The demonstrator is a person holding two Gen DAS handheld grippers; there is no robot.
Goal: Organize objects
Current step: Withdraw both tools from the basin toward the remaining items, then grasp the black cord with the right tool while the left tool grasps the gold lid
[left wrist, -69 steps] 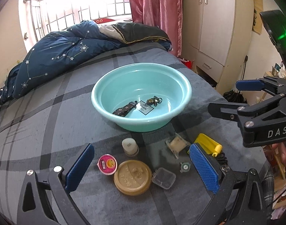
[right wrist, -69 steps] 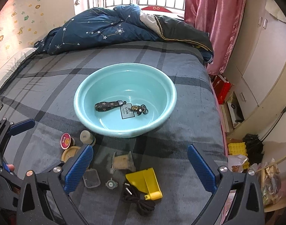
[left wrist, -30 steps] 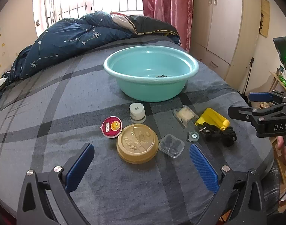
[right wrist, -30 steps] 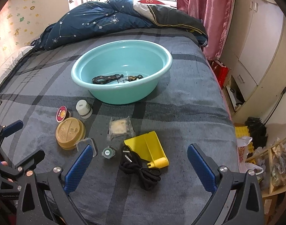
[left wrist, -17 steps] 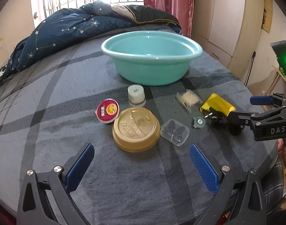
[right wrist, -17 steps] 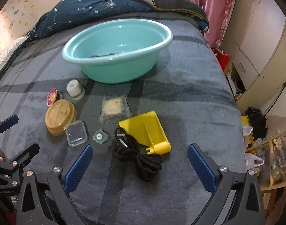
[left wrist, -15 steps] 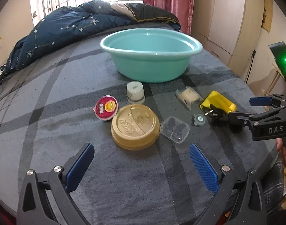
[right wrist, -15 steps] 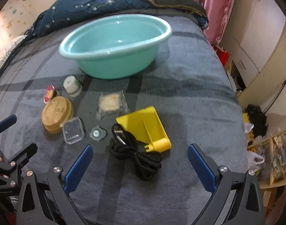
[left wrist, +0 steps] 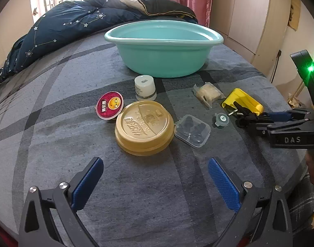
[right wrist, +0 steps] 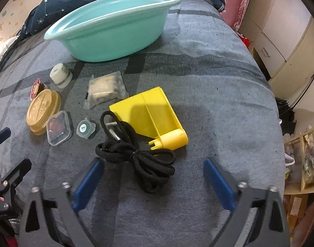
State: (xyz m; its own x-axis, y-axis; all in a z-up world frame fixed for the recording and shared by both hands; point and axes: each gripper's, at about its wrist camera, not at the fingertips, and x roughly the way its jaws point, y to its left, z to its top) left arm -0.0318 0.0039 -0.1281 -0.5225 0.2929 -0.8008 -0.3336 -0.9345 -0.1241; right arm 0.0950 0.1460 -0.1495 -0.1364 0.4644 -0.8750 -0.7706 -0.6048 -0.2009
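Observation:
On the grey plaid bed lie a tan round lid [left wrist: 144,127], a red-topped cup [left wrist: 110,105], a white jar [left wrist: 145,87], a clear little box [left wrist: 192,130], a green cap [left wrist: 221,119], a beige packet [left wrist: 208,93], a yellow plastic holder [right wrist: 152,117] and a coiled black cord [right wrist: 140,156]. Behind them stands the teal basin [left wrist: 163,41]. My left gripper [left wrist: 154,164] is open, just short of the tan lid, with nothing between its fingers. My right gripper [right wrist: 153,164] hovers low over the cord; its jaws are closing, the coil lies between the fingertips, and the pads are clear of it.
A dark star-print duvet [left wrist: 74,22] is heaped at the far end of the bed. The bed's right edge [right wrist: 276,123] drops to a floor with bags and shelves. Cream wardrobe doors [left wrist: 249,20] and a pink curtain stand beyond.
Both grippers have sunk closer to the bed and tipped downward. The right gripper's jaws have narrowed and now straddle the black cord. No object has moved.

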